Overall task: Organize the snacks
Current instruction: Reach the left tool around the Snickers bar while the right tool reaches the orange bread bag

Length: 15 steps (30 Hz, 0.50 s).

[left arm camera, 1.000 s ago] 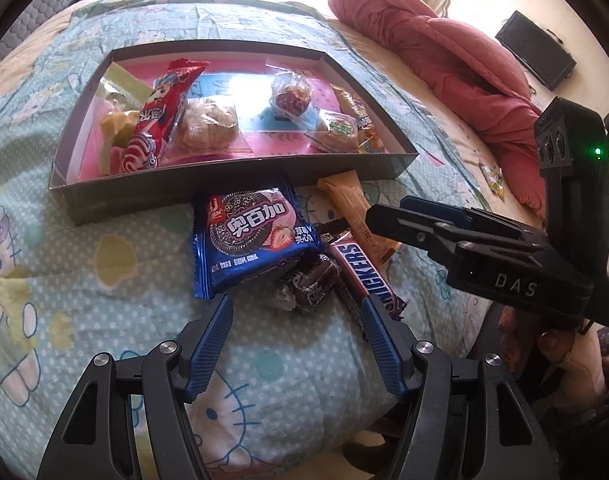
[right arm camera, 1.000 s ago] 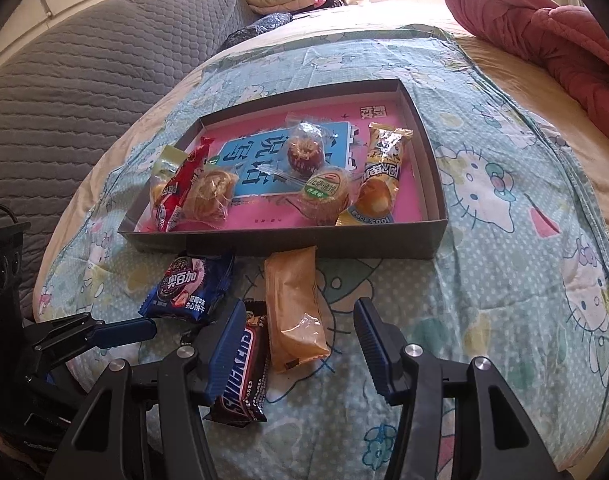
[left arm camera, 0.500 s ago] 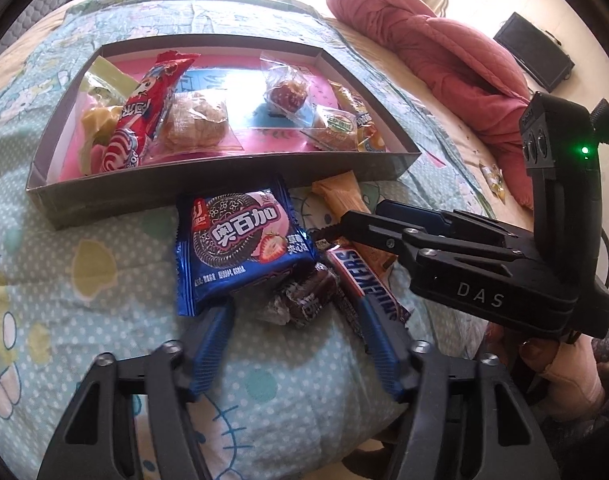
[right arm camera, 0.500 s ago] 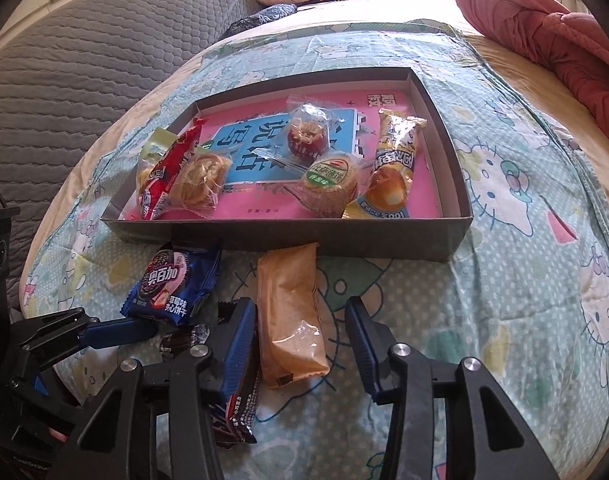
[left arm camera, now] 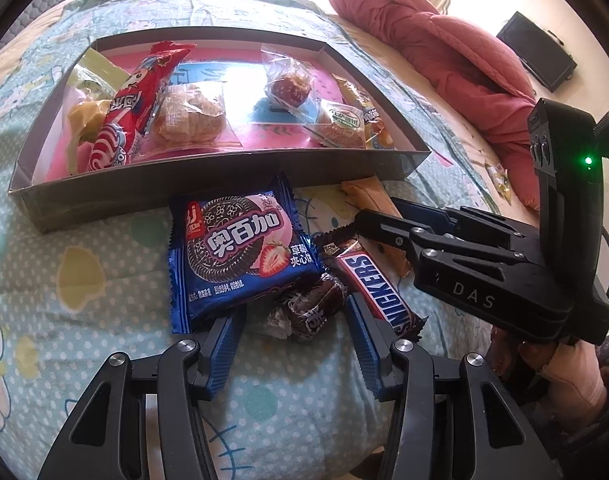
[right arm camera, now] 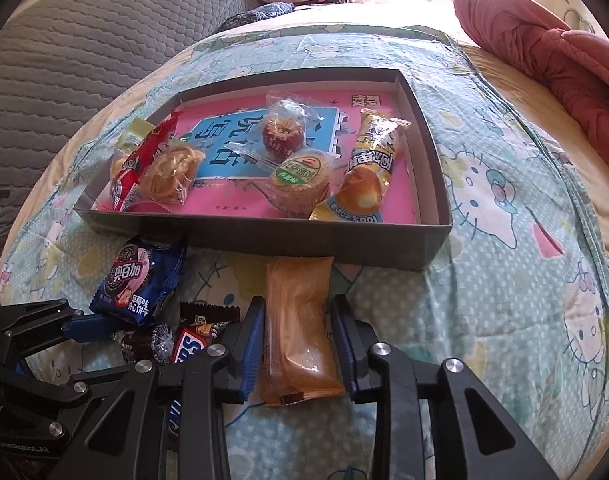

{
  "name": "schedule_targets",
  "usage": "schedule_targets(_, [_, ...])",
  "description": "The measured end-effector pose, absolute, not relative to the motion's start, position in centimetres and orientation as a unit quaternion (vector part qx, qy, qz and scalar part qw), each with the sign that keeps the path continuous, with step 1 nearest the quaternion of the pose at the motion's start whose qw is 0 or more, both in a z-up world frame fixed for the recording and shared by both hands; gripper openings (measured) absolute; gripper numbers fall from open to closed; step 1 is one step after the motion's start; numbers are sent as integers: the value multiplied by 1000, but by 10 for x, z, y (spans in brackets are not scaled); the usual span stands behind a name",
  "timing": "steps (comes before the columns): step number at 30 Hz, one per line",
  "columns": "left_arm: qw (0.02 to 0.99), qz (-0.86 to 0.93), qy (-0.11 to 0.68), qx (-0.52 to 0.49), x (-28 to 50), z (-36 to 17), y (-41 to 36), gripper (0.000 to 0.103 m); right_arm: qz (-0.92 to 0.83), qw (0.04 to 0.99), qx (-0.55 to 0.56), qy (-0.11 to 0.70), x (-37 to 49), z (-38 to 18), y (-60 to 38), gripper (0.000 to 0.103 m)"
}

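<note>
- Four snacks lie loose on the bedspread (right arm camera: 516, 216) in front of the box (right arm camera: 432, 176): the orange packet (right arm camera: 300, 320), the blue cookie pack (left arm camera: 240, 248), the Snickers bar (left arm camera: 378, 288) and a small dark wrapped sweet (left arm camera: 308, 312).
- Over the last second the right gripper (right arm camera: 298, 346) has dropped and moved in, and its spread fingers now straddle the orange packet at lower centre of the right view, close to its sides but not yet pressing.
- So the orange packet looks like the next item bound for the box; a squeeze and a short lift over the near wall remain.
- Meanwhile the left gripper (left arm camera: 294, 334) has advanced toward the dark sweet, jaws apart around it, at lower centre of the left view.
- Inside the box, upper centre in both views, the red packet (left arm camera: 136, 108), pastries and yellow packet (right arm camera: 368, 164) sit unchanged.
</note>
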<state>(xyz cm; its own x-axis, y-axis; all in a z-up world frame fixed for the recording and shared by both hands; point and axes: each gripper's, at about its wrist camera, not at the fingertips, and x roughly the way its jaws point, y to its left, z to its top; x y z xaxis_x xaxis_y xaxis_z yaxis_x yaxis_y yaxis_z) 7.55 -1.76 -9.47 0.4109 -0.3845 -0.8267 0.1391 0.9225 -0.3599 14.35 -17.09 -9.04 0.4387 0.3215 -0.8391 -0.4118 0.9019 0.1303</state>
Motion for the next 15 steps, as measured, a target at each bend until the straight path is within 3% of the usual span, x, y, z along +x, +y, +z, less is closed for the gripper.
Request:
schedule_targets(6, [835,-140,523,-99,78,-95,-29,50,216,846,-46,486,143,-91,-170,32])
schedule_targets(10, [834,-149,522,-101,79,-94,-33,38,216,844,-24,490,145,-91,-176,30])
schedule_targets(15, [835,-153,520,-92,78,-92,-35,38,221,839,13,497,147,-91,-187,28])
